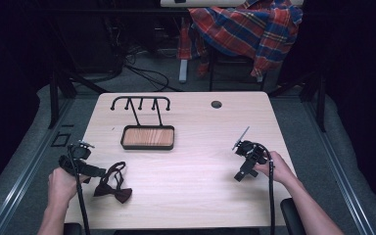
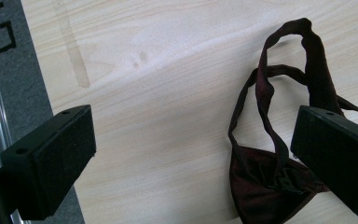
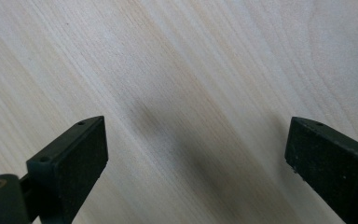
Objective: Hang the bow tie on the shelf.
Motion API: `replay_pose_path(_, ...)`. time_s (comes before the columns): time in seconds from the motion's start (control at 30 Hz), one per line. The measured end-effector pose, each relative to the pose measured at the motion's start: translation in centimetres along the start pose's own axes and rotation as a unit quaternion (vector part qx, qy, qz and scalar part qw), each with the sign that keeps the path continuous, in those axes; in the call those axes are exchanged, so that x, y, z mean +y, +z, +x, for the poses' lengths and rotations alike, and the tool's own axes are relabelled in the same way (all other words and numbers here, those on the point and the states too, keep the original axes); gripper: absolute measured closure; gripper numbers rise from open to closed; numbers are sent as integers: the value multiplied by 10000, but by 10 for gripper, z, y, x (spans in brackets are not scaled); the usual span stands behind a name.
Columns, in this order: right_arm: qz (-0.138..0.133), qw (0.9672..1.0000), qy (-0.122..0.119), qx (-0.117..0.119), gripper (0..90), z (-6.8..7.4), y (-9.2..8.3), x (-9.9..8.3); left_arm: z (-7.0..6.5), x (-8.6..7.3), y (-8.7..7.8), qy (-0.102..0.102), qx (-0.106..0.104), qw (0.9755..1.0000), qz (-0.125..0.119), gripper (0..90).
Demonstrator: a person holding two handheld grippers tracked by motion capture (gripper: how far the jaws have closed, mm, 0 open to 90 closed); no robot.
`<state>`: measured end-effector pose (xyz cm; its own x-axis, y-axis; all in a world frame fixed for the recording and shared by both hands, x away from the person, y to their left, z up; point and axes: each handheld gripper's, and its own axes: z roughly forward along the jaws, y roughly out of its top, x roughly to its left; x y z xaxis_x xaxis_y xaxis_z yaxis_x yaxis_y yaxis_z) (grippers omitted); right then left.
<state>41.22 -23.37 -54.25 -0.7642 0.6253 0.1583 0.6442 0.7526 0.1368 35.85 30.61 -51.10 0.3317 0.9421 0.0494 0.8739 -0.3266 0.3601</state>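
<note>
Dark maroon bow tie (image 1: 112,185) lies flat on the light wood table (image 1: 196,147), near the front left corner, its strap looped out behind it toward the tray. In the left gripper view the bow tie (image 2: 265,186) sits at the lower right, strap loop (image 2: 279,84) spread on the wood above it.

Left claw (image 1: 85,169) is held just left of the bow tie, in the person's left hand (image 1: 61,183). Jaws released and wide apart; in the left gripper view the left claw (image 2: 191,154) has bare table between its pads, and the right-hand jaw stands over the edge of the bow tie, covering part of it. Contact there cannot be told. Nothing is gripped.

Right claw (image 1: 242,171) is well to the right of the bow tie, across the table, in the person's right hand (image 1: 276,169). The right gripper view shows the right claw (image 3: 196,158) released as well, jaws wide, plain wood grain between them.

Black wire stand with a wood-floored tray (image 1: 148,137) and a hooked top bar (image 1: 140,103) sits beyond the bow tie, toward the table's middle back. A cable hole (image 1: 216,104) lies farther back right of the bow tie. A plaid shirt (image 1: 245,29) hangs over a chair past the table's far edge.
</note>
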Motion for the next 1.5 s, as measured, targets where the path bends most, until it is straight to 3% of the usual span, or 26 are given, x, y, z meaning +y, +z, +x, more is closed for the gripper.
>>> replay_pose_path(0.17, 73, 9999, -83, 11, 56, 0, -1, 1, 1, 0, 0, -3, 2, 10000, -19, 0)
replay_pose_path(0.8, 43, 10000, -48, 28, 58, 1, 0, 1, -4, 4, -1, 112, 35, 9998, -157, 0)
replay_pose_path(0.9, 51, 10000, -59, 13, 58, 1, 0, 1, -6, 6, -1, 85, -112, 9996, -245, 0)
replay_pose_path(1.1, 83, 9999, -105, 10, 58, 2, 0, 2, -10, 8, 0, 119, -96, 9996, -256, 0)
replay_pose_path(1.17, 91, 9999, -96, 6, 59, 1, -1, 1, -12, 9, 0, 155, -241, 9992, -270, 0)
replay_pose_path(1.5, 100, 9999, -92, 32, 61, 2, 1, 1, -18, 13, 4, 188, -188, 9992, -292, 0)
